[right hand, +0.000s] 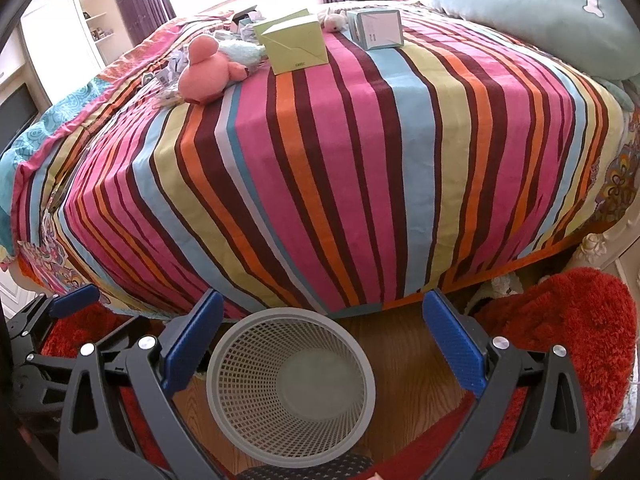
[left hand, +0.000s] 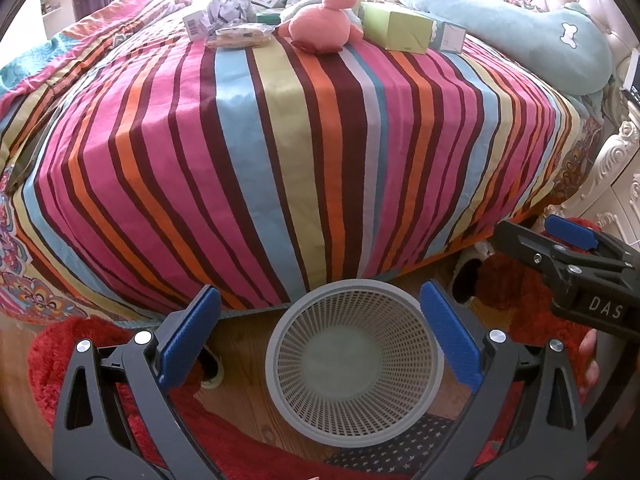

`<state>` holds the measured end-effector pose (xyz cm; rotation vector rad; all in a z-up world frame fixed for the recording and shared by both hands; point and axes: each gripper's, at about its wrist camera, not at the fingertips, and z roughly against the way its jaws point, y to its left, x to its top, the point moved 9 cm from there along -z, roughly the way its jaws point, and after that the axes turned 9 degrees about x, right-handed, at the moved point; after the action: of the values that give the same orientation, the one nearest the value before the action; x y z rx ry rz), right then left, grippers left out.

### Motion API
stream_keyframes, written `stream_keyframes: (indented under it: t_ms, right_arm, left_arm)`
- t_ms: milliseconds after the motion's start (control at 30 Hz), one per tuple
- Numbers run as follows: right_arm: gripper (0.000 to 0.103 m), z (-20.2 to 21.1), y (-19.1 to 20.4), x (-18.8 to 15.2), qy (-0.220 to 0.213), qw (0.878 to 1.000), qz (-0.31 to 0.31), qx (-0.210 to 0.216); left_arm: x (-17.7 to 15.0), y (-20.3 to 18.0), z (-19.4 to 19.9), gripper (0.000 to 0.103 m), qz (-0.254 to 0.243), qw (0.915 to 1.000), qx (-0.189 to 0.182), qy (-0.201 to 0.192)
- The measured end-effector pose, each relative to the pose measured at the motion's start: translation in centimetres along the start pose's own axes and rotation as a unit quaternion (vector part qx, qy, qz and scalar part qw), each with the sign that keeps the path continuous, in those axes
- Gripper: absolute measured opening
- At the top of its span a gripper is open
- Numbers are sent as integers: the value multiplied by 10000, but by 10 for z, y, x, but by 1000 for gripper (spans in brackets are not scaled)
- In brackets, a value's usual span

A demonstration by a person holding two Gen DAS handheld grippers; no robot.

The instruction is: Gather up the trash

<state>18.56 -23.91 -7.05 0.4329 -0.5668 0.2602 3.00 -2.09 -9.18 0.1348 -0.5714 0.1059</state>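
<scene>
A grey mesh wastebasket (left hand: 354, 364) stands empty on the wooden floor at the foot of the bed; it also shows in the right wrist view (right hand: 291, 390). My left gripper (left hand: 320, 340) is open and empty, hovering above the basket. My right gripper (right hand: 320, 340) is open and empty, just right of the basket; it shows at the right edge of the left wrist view (left hand: 576, 240). Far across the bed lie crumpled paper (left hand: 230, 10), a clear wrapper (left hand: 240, 36), a green box (right hand: 294, 46) and a light blue box (right hand: 376, 28).
A striped blanket (left hand: 304, 152) covers the bed. A pink plush toy (left hand: 324, 22) sits among the trash. A long teal pillow (left hand: 520, 36) lies at the right. A red shaggy rug (right hand: 568, 340) and slippers lie on the floor beside the basket.
</scene>
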Motion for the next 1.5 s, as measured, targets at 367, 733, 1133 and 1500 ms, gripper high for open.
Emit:
stream_keyframes:
  t_ms: [367, 733, 1133, 1500]
  right_arm:
    - [96, 3, 2, -3, -1, 10000, 37, -13]
    - [96, 3, 2, -4, -2, 10000, 43, -16]
    - [95, 17, -30, 44, -740, 9972, -93, -109]
    - [96, -13, -61, 190, -1263, 9908, 382, -316]
  left_arm:
    - [-4, -3, 5, 97, -7, 10000, -60, -18]
    - [-4, -9, 6, 97, -133, 9998, -142, -30]
    - [28, 18, -3, 97, 200, 9991, 41, -359]
    - [198, 87, -31, 97, 644, 9886, -37, -1357]
